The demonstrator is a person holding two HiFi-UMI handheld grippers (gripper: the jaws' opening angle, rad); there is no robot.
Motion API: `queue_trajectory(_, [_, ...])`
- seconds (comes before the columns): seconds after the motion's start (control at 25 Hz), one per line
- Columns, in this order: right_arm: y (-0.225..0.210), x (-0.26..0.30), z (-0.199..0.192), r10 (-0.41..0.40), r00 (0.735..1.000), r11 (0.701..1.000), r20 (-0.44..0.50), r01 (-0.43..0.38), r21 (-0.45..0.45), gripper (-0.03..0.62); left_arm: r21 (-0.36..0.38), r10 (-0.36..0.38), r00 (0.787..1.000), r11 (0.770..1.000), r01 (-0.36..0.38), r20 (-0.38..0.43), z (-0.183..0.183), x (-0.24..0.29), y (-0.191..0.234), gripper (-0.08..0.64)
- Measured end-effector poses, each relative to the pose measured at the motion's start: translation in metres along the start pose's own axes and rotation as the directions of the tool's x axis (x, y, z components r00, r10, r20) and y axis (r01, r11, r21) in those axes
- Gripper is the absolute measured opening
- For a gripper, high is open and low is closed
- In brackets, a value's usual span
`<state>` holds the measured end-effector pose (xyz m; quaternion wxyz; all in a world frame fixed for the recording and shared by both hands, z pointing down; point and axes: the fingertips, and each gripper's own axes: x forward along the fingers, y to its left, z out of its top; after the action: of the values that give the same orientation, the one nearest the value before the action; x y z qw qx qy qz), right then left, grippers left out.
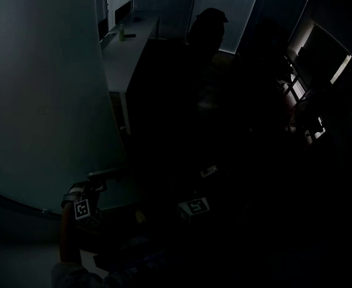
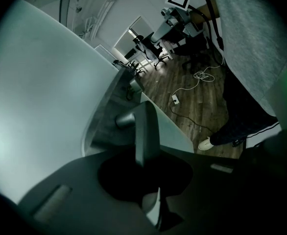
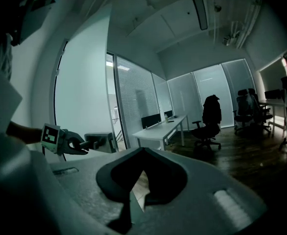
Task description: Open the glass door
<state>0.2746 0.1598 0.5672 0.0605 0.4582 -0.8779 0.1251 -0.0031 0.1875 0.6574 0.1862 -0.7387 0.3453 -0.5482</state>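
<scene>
The glass door (image 1: 44,101) is a tall pale frosted panel on the left, and it stands ajar. Its grey bar handle (image 2: 146,131) runs between the jaws of my left gripper (image 2: 146,177), which is shut on it. The right gripper view shows the same hold from the side: the left gripper (image 3: 77,143) clamped on the door handle (image 3: 98,142). My right gripper (image 3: 138,190) hangs free in the room and points at the desks. Nothing lies between its dark fingers, and their gap is unclear. Its marker cube (image 1: 194,207) shows in the head view.
A white desk (image 1: 125,53) runs along the window blinds behind the door. Black office chairs (image 3: 208,124) stand on the wooden floor, and a cable with a power strip (image 2: 175,99) lies there. The person's leg and pale shoe (image 2: 207,143) are close on the right.
</scene>
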Motion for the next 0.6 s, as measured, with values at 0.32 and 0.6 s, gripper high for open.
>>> queue_trajectory(0.32, [0.022,0.008,0.000,0.055,0.998,0.998,-0.011,-0.055,-0.013,0.002,0.012,-0.007,1.000,1.000,0.007,0.009,0.002,-0.005,-0.004,0.034])
queue_trajectory(0.6, [0.023,0.014,0.000,0.061,0.998,0.998,-0.015,-0.061,-0.017,0.002,0.020,-0.013,1.000,1.000,0.012,0.021,0.005,-0.006,-0.007,0.034])
